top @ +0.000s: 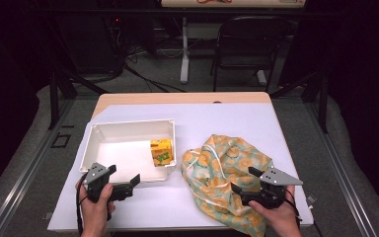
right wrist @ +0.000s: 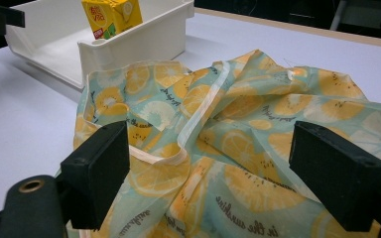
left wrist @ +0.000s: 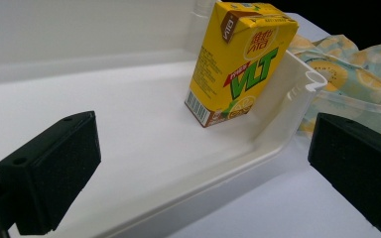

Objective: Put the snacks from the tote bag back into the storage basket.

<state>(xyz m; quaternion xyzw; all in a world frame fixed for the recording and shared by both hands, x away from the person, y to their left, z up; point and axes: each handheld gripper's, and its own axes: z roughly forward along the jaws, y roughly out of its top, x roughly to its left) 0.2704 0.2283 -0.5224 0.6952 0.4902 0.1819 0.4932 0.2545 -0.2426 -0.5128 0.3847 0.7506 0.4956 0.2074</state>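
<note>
A yellow carton [left wrist: 240,62] is seen upright in the right near corner of a white bin [top: 98,148] on the table [top: 276,123]. Beside it a lemon-print bag [top: 227,173] is spread. The left gripper [left wrist: 203,163] and the right gripper [right wrist: 208,173] are held spread apart, nothing grasped.

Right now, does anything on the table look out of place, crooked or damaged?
Little stands out. The yellow VLT lemon tea carton stands tilted in the white tray, leaning against its right wall near the corner. The lemon-print cloth bag lies crumpled beside the tray. I see no spill or damage.
</note>
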